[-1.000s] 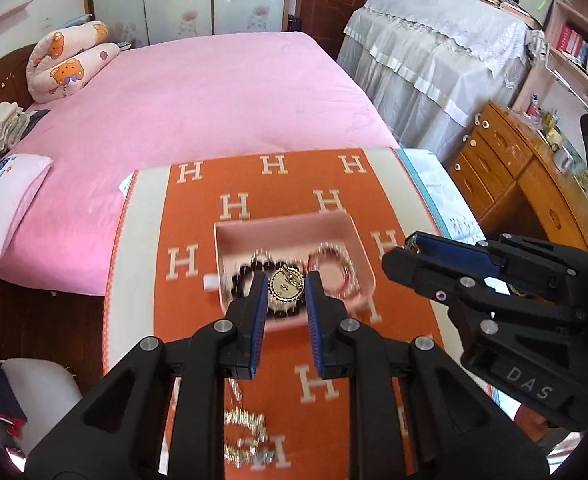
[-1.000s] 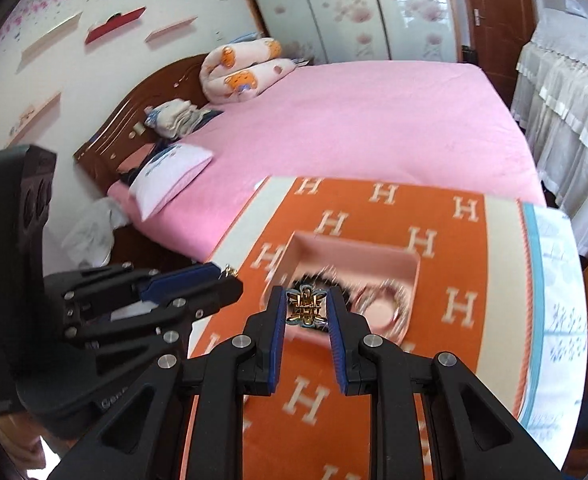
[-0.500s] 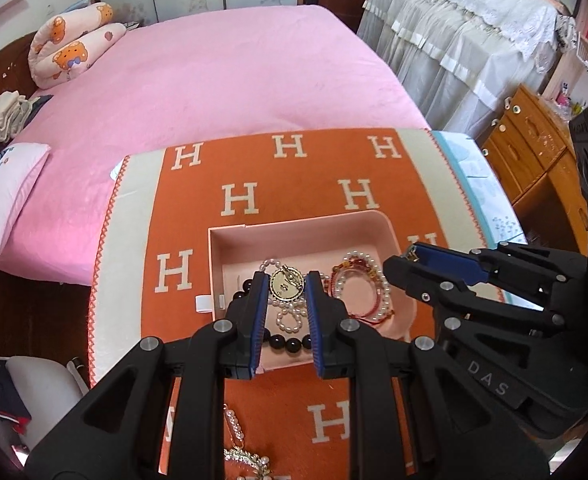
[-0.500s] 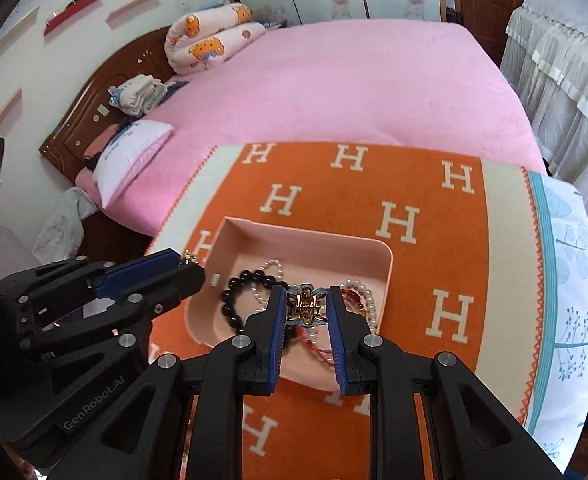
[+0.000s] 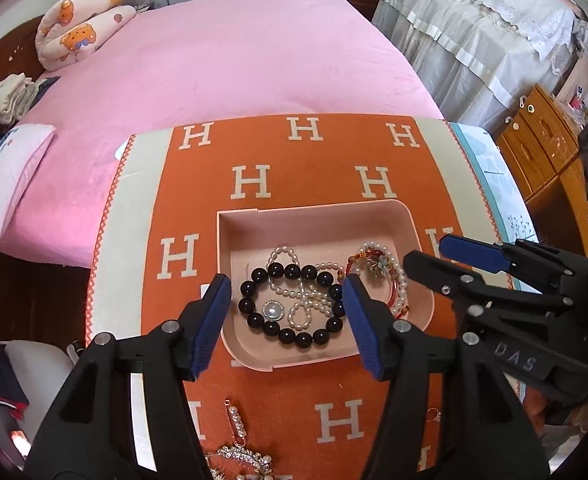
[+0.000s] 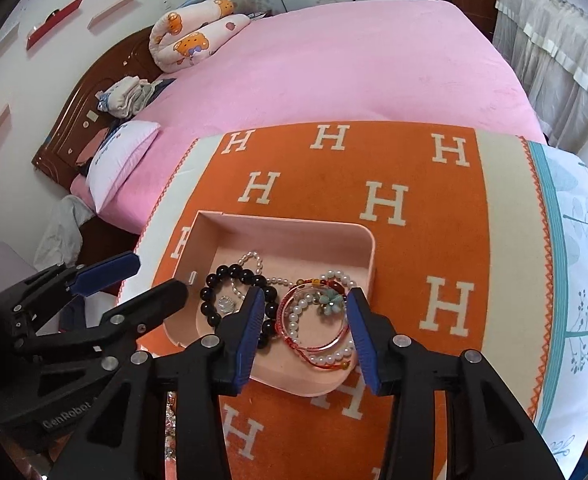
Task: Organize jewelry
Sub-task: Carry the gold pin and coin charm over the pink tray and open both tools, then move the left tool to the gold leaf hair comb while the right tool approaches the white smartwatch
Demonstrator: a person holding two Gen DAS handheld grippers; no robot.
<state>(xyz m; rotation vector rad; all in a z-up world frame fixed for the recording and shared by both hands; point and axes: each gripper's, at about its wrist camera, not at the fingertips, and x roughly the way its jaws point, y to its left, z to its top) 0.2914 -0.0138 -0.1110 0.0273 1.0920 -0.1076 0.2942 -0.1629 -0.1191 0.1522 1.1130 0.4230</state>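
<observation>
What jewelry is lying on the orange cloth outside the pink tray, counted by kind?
pearl hair clip: 1
sparkly rhinestone piece: 1
small ring: 1
Total: 3, as far as the left wrist view shows.

left hand-held gripper: black frame, blue ribbed pads, silver screws | right hand-held gripper: same, "DAS" marking

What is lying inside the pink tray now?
Inside the pink tray lie a black bead bracelet, a pearl strand, a round pearl brooch and red and pearl bracelets. Whatever lies under the overlapping pieces is covered.
</observation>
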